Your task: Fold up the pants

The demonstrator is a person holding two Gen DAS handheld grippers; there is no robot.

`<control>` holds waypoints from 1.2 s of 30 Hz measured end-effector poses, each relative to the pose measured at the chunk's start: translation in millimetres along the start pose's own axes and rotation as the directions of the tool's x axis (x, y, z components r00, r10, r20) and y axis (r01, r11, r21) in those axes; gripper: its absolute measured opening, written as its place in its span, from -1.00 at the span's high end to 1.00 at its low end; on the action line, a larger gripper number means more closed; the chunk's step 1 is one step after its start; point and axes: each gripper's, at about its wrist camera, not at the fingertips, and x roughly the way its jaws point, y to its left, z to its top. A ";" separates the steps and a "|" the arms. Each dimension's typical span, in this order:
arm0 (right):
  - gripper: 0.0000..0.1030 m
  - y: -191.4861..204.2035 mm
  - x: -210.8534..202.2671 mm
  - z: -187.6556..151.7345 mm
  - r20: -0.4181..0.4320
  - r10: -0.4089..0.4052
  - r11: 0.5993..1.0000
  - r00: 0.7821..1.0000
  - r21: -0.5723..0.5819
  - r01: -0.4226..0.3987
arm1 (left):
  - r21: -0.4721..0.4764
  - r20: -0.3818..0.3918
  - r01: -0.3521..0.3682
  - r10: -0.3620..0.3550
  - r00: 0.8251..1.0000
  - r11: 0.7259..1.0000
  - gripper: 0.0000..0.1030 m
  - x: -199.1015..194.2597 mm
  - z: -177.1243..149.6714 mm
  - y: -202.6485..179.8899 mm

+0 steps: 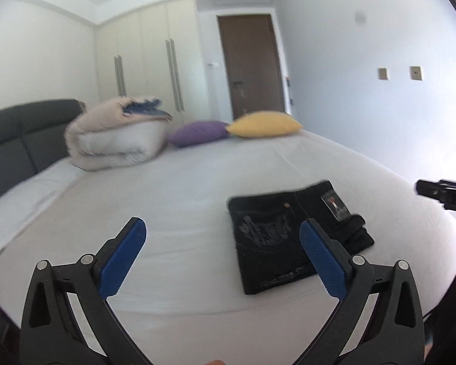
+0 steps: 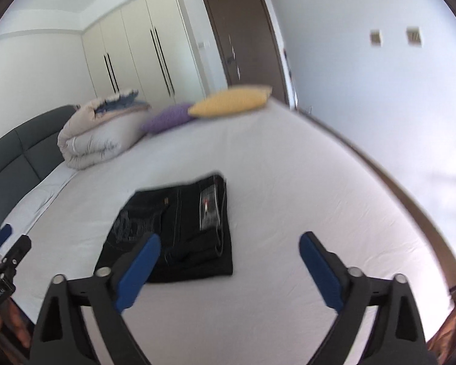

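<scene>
Left gripper (image 1: pixel 222 231), right gripper (image 2: pixel 229 247): black frames, blue textured pads (image 1: pixel 320 258), silver pivot screws.

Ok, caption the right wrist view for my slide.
Open right tool above folded black pants on the white bed.

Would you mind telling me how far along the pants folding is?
Done: the black pants lie folded in a compact rectangle on the bed. In hand: nothing; the left gripper and right gripper are both open, above the sheet. Left: apparently nothing.
</scene>
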 end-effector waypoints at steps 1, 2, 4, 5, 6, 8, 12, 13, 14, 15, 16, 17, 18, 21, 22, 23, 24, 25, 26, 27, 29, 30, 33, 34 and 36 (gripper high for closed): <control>-1.00 2.2 -14.5 5.3 0.057 -0.013 1.000 0.998 -0.017 0.014 | -0.002 0.026 -0.034 0.034 0.999 0.999 -1.00 -11.8 4.1 -0.2; -1.00 5.3 -29.9 11.7 0.116 -0.024 0.999 0.993 -0.037 0.029 | -0.003 0.040 -0.079 0.079 0.996 0.997 -1.00 -24.0 8.7 -0.1; -1.00 9.1 -49.3 23.8 0.189 -0.031 0.997 0.981 -0.067 0.044 | -0.015 0.010 -0.120 0.120 0.993 0.993 -1.00 -38.9 18.7 7.3; -1.00 11.4 -61.7 30.5 0.228 -0.029 0.996 0.973 -0.081 0.048 | -0.023 0.002 -0.109 0.109 0.994 0.994 -1.00 -44.4 24.3 9.3; -1.00 12.7 -70.1 37.1 0.250 -0.023 0.995 0.968 -0.086 0.046 | -0.030 -0.001 -0.101 0.101 0.995 0.994 -1.00 -49.7 27.9 11.7; -1.00 14.7 -89.8 50.6 0.293 -0.011 0.996 0.956 -0.086 0.038 | -0.056 -0.002 -0.097 0.097 0.995 0.994 -1.00 -61.3 36.7 16.3; -1.00 20.1 -127.4 75.5 0.367 -0.010 0.995 0.930 -0.089 0.046 | -0.112 -0.043 -0.084 0.079 0.996 0.990 -1.00 -77.6 49.5 23.1; -1.00 21.8 -135.7 79.9 0.379 -0.011 0.994 0.925 -0.095 0.050 | -0.123 -0.053 -0.079 0.073 0.996 0.989 -1.00 -79.9 51.0 23.4; -1.00 23.5 -142.0 83.5 0.389 -0.011 0.993 0.921 -0.101 0.054 | -0.131 -0.061 -0.074 0.067 0.996 0.989 -1.00 -83.5 52.9 24.3; -1.00 25.0 -147.3 86.4 0.393 -0.011 0.993 0.919 -0.107 0.058 | -0.135 -0.069 -0.063 0.054 0.996 0.989 -1.00 -85.4 53.4 22.6; -1.00 26.5 -150.6 87.3 0.392 -0.014 0.992 0.920 -0.109 0.061 | -0.132 -0.077 -0.057 0.047 0.996 0.990 -1.00 -85.7 53.0 20.1; -1.00 27.7 -152.8 86.7 0.383 -0.021 0.992 0.923 -0.110 0.069 | -0.125 -0.090 -0.056 0.045 0.995 0.991 -1.00 -85.0 51.7 16.5; -1.00 28.4 -151.8 84.6 0.360 -0.035 0.991 0.932 -0.111 0.080 | -0.120 -0.104 -0.055 0.043 0.994 0.991 -1.00 -83.2 50.1 14.0; -1.00 24.3 -134.6 75.4 0.259 -0.031 0.994 0.965 -0.096 0.058 | -0.127 -0.163 -0.037 0.016 0.986 0.991 -1.00 -69.0 39.6 5.8; -1.00 22.3 -124.7 69.6 0.206 -0.042 0.995 0.978 -0.085 0.060 | -0.128 -0.184 -0.034 0.010 0.983 0.991 -1.00 -62.3 34.3 2.0; -1.00 20.8 -113.8 64.5 0.143 -0.051 0.996 0.988 -0.067 0.061 | -0.123 -0.201 -0.036 0.010 0.979 0.992 -1.00 -54.9 29.1 -2.3; -1.00 18.3 -103.9 57.7 0.097 -0.048 0.997 0.994 -0.053 0.053 | -0.114 -0.224 -0.034 0.008 0.975 0.993 -1.00 -46.0 22.0 -7.5; -1.00 16.5 -94.1 50.2 0.054 -0.045 0.998 0.998 -0.041 0.048 | -0.114 -0.239 -0.028 0.000 0.971 0.993 -1.00 -40.3 17.5 -10.3; -1.00 16.1 -85.4 43.1 0.014 -0.050 0.998 0.999 -0.033 0.051 | -0.121 -0.261 -0.019 -0.013 0.965 0.993 -1.00 -35.7 11.9 -12.7; -1.00 16.5 -76.8 35.2 -0.021 -0.051 0.998 0.998 -0.035 0.051 | -0.123 -0.275 -0.017 -0.018 0.961 0.992 -1.00 -24.7 5.2 -15.7; -1.00 20.7 -66.3 22.3 -0.066 -0.068 0.996 0.995 -0.056 0.065 | -0.124 -0.298 -0.016 -0.022 0.954 0.992 -1.00 -15.3 -2.9 -18.2; -1.00 22.8 -61.6 15.8 -0.085 -0.086 0.994 0.993 -0.069 0.080 | -0.125 -0.311 -0.016 -0.024 0.950 0.992 -1.00 -9.5 -7.7 -19.3; -1.00 25.2 -50.9 3.7 -0.133 -0.105 0.992 0.985 -0.081 0.095 | -0.131 -0.333 -0.018 -0.027 0.943 0.991 -1.00 3.9 -16.6 -19.2; -1.00 25.3 -47.9 1.7 -0.148 -0.110 0.992 0.983 -0.082 0.098 | -0.133 -0.341 -0.019 -0.028 0.940 0.991 -1.00 8.1 -19.2 -18.7; -1.00 26.0 -43.1 -2.6 -0.174 -0.115 0.991 0.978 -0.082 0.102 | -0.137 -0.357 -0.021 -0.029 0.934 0.990 -1.00 15.5 -24.6 -17.8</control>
